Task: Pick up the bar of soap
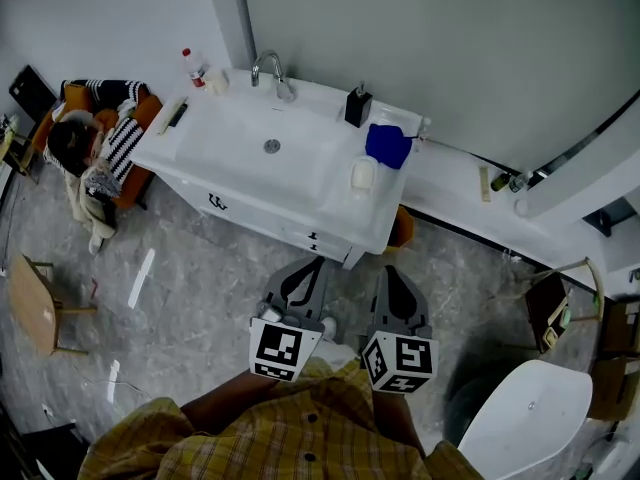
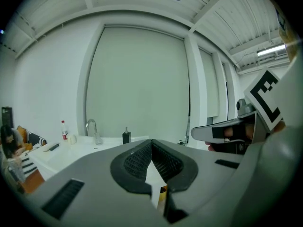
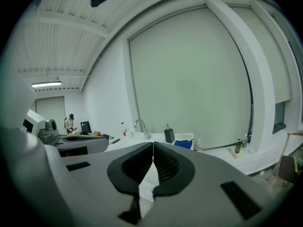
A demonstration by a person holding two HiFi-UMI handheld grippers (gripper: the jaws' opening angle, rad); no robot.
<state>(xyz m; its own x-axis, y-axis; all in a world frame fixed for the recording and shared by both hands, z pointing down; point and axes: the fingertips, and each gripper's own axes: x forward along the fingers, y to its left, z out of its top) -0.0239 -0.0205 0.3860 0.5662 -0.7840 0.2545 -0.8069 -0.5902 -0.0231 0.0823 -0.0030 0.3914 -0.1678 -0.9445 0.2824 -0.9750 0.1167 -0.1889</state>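
Observation:
The pale bar of soap lies on the right side of the white washbasin counter, in front of a blue cloth. Both grippers hang side by side over the floor, short of the counter's front edge. My left gripper is shut with nothing between its jaws; its pads meet at the tip. My right gripper is likewise shut and empty. The soap is too small to pick out in the gripper views.
A faucet, a black dispenser and a water bottle stand along the back of the counter. A person sits at the left. A wooden stool and a white toilet stand on the floor.

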